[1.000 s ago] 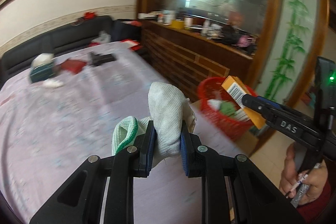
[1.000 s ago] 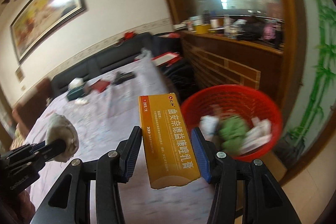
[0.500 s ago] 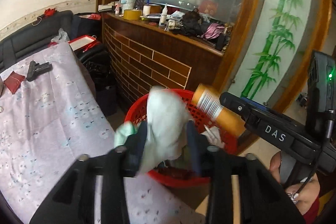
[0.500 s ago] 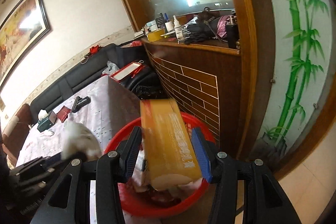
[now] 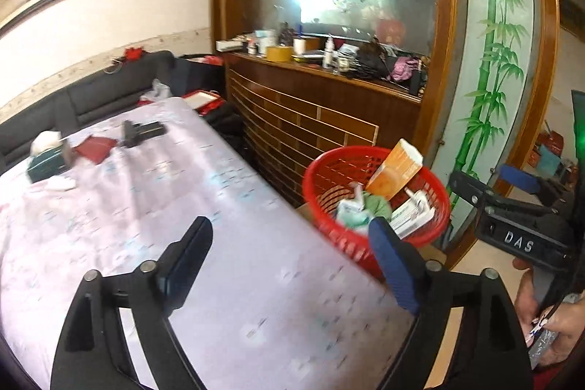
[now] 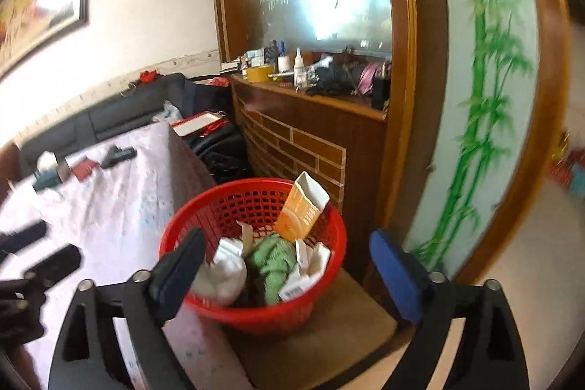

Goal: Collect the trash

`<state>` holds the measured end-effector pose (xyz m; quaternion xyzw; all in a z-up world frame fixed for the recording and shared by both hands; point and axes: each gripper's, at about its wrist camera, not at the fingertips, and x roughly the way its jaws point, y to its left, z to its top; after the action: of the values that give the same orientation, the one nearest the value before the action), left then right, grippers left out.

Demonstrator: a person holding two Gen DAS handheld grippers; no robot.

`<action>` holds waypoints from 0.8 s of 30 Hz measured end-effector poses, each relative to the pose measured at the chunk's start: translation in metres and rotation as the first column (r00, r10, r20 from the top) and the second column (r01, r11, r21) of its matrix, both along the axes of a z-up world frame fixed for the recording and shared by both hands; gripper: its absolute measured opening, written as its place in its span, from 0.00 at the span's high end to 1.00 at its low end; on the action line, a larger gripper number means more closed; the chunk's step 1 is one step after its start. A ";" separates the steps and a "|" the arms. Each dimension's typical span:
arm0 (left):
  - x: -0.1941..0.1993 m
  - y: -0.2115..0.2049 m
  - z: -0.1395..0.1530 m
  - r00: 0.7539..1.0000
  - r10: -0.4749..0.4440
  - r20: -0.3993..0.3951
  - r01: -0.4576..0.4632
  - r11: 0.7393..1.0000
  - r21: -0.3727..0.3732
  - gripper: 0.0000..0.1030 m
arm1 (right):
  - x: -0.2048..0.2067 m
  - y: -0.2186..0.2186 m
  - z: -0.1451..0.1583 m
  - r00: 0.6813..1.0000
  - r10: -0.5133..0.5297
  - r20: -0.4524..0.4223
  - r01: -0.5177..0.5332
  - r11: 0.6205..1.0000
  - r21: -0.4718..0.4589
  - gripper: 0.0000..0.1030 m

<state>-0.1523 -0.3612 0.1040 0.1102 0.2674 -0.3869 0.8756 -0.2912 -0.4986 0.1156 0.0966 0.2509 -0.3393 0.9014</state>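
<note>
The cloth and orange box now lie dropped in the red basket; left tool and right tool are opening, empty, free for more trash

A round red plastic mesh basket stands on a low brown surface beside the cloth-covered table. Inside it, an orange cardboard box with a white end leans upright against the far rim. Below lie a crumpled white cloth, a crumpled green cloth and white packets.
</note>
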 end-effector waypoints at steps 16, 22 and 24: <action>-0.032 0.139 -0.049 0.948 0.297 0.109 -0.308 0.947 0.095 0.03 | -0.023 0.116 -0.031 0.992 -0.101 -0.080 0.097 0.994 -0.059 0.00; -0.037 0.157 -0.052 0.935 0.331 0.129 -0.344 0.934 0.100 0.02 | -0.018 0.128 -0.027 0.993 -0.091 -0.077 0.085 0.993 -0.079 0.00; -0.040 0.162 -0.051 0.937 0.330 0.117 -0.340 0.937 0.080 0.02 | -0.018 0.130 -0.028 0.993 -0.081 -0.083 0.074 0.994 -0.074 0.00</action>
<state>-0.1922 -0.1995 0.0531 0.1258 0.2560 -0.2123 0.9347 -0.3089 -0.3691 0.0875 0.0595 0.2733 -0.3866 0.8788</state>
